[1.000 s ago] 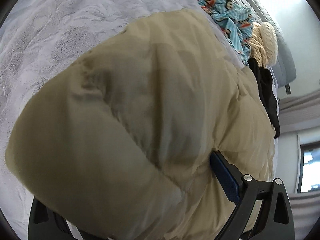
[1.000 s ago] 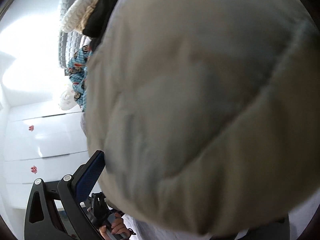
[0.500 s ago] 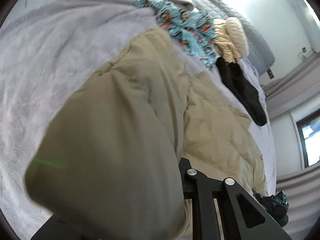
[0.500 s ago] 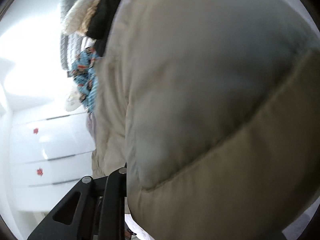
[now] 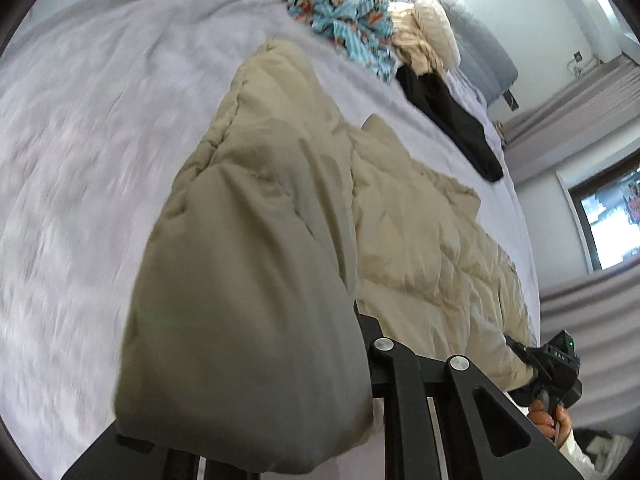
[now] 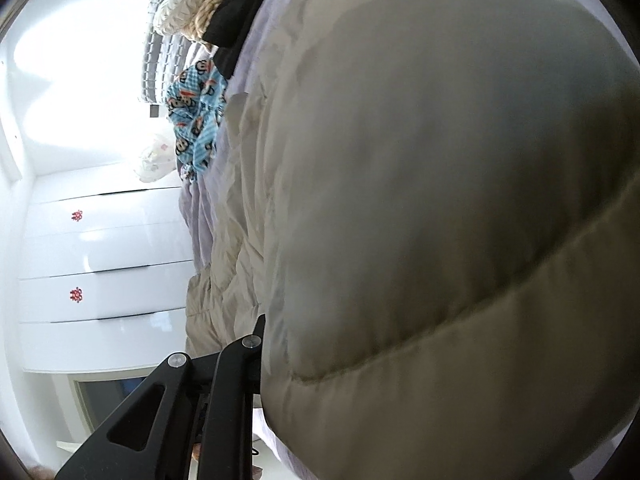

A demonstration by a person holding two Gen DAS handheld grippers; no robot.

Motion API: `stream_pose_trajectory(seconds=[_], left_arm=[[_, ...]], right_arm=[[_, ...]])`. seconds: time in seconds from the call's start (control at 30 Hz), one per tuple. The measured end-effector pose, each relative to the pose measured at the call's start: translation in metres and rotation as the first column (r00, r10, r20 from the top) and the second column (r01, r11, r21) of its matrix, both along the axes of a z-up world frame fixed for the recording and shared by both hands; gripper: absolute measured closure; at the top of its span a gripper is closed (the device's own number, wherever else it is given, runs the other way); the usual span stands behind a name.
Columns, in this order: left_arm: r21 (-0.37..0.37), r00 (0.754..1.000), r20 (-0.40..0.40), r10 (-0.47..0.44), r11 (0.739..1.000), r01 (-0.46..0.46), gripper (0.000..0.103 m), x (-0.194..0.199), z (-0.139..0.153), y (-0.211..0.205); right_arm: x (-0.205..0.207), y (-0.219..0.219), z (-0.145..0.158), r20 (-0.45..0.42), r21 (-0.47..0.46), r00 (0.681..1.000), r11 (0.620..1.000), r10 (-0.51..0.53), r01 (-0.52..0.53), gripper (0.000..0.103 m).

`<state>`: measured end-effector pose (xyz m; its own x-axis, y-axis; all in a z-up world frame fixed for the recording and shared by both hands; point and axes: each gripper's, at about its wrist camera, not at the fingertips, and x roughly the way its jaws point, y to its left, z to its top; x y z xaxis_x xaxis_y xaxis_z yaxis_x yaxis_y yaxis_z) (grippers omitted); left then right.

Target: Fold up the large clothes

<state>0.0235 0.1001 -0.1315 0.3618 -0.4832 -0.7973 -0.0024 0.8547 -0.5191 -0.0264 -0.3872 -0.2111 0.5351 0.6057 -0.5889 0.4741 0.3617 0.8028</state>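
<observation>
Gripping the beige jacket: left gripper and right gripper fingers both clamped on its puffy edge, lifted above the bed.

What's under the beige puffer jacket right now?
The beige puffer jacket lies on the grey blanket, which shows all around it. Whatever sits beneath its padding is covered. Its near edge is lifted, clamped in the left gripper.

Beige puffer jacket on bed, near edge lifted & bunched, rest flat
</observation>
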Motion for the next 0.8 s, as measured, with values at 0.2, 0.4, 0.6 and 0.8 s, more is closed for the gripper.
stream_pose_trajectory(seconds=[0.2,0.4,0.6,0.8], left_arm=[[0.017,0.993,-0.109,-0.042,0.999,0.044,0.083,-0.055,-0.018,0.026],[0.103,0.987,-0.158,-0.036,0.993,0.052,0.058,-0.066,-0.029,0.039],[0.221,0.991,-0.126,-0.043,0.973,0.070,0.057,-0.072,0.005,0.068],[0.302,1.000,-0.007,-0.012,0.953,0.014,0.057,-0.064,0.047,0.100]], right_arm=[[-0.065,0.019,-0.007,-0.080,0.008,0.996,0.999,-0.036,0.037,0.081],[-0.067,0.022,-0.026,-0.174,-0.068,0.981,0.995,-0.085,0.074,0.053],[-0.076,0.022,0.009,-0.220,-0.251,0.965,0.964,-0.142,0.085,0.038],[-0.103,0.015,0.049,-0.224,-0.427,0.921,0.882,-0.319,0.202,0.058]])
